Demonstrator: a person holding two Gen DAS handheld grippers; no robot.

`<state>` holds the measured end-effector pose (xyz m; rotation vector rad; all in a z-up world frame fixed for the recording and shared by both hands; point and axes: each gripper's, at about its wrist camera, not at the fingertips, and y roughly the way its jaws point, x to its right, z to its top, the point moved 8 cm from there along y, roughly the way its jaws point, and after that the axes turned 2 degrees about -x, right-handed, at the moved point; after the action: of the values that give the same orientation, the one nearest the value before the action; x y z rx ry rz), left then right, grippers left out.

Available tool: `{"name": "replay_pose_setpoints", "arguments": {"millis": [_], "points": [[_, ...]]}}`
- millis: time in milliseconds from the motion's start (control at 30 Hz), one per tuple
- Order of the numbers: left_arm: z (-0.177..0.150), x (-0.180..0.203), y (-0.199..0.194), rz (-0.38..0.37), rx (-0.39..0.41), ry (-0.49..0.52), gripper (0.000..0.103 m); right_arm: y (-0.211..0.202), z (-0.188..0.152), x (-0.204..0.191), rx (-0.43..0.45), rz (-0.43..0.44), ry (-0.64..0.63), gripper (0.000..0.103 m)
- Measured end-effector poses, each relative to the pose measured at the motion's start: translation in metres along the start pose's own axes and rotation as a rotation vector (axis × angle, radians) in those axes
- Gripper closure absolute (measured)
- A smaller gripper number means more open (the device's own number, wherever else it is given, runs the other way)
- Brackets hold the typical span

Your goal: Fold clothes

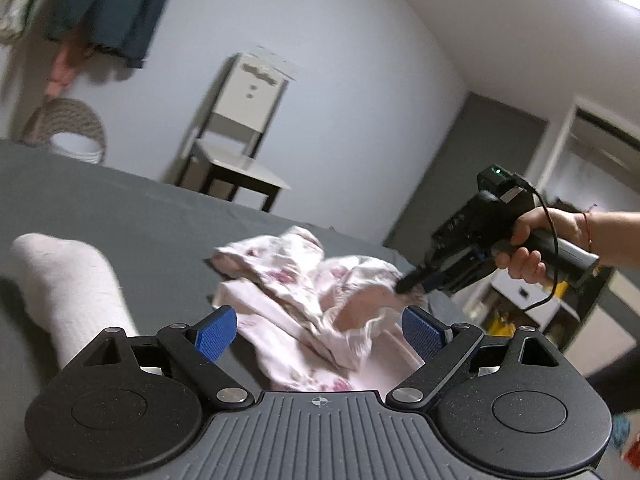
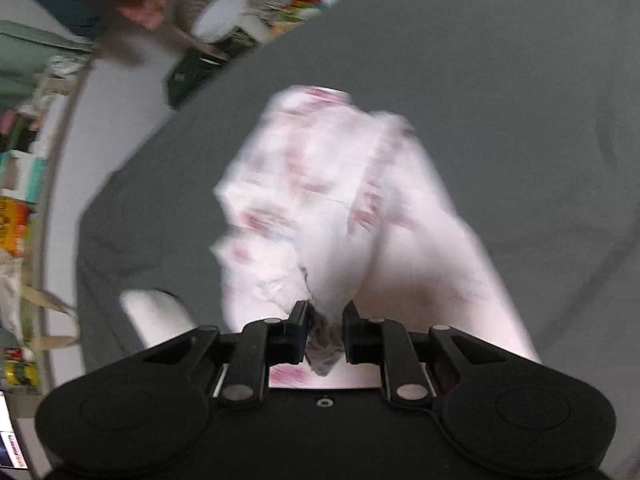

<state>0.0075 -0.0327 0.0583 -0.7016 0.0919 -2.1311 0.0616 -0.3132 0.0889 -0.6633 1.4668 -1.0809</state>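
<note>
A crumpled pink floral garment (image 1: 304, 292) lies on the grey bedsheet (image 1: 120, 208). My left gripper (image 1: 318, 330) is open, its blue pads (image 1: 216, 330) on either side of the garment's near edge, holding nothing. In the left wrist view my right gripper (image 1: 412, 284), held by a hand (image 1: 524, 252), pinches the garment's right edge. In the right wrist view the right gripper (image 2: 325, 312) is shut on a bunched fold of the garment (image 2: 320, 200), which hangs blurred over the sheet (image 2: 520, 120).
A foot in a white sock (image 1: 68, 280) rests on the bed at the left. Beyond the bed stand a white chair (image 1: 240, 132) and a woven basket (image 1: 68, 128). Clothes (image 1: 108, 4) hang on the wall. Cluttered shelves (image 2: 20, 200) line the left of the right wrist view.
</note>
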Motion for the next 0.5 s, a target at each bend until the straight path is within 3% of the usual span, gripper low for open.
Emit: {"name": "replay_pose_setpoints", "arguments": {"millis": [133, 233, 367, 467, 500], "points": [[-0.010, 0.013, 0.002, -0.017, -0.039, 0.050, 0.013, 0.012, -0.010, 0.054, -0.024, -0.120, 0.039, 0.085], [-0.014, 0.018, 0.000, -0.021, -0.063, 0.078, 0.013, 0.023, -0.010, 0.071, -0.027, -0.183, 0.050, 0.083], [-0.016, 0.024, 0.000, -0.017, -0.075, 0.123, 0.013, 0.004, 0.011, 0.024, 0.089, -0.286, -0.178, 0.063], [-0.016, 0.029, 0.002, -0.025, -0.076, 0.142, 0.013, 0.014, 0.009, -0.036, 0.094, -0.245, -0.333, 0.047], [-0.016, 0.030, 0.003, -0.027, -0.077, 0.145, 0.013, 0.019, 0.007, -0.056, 0.090, -0.225, -0.380, 0.047]]}}
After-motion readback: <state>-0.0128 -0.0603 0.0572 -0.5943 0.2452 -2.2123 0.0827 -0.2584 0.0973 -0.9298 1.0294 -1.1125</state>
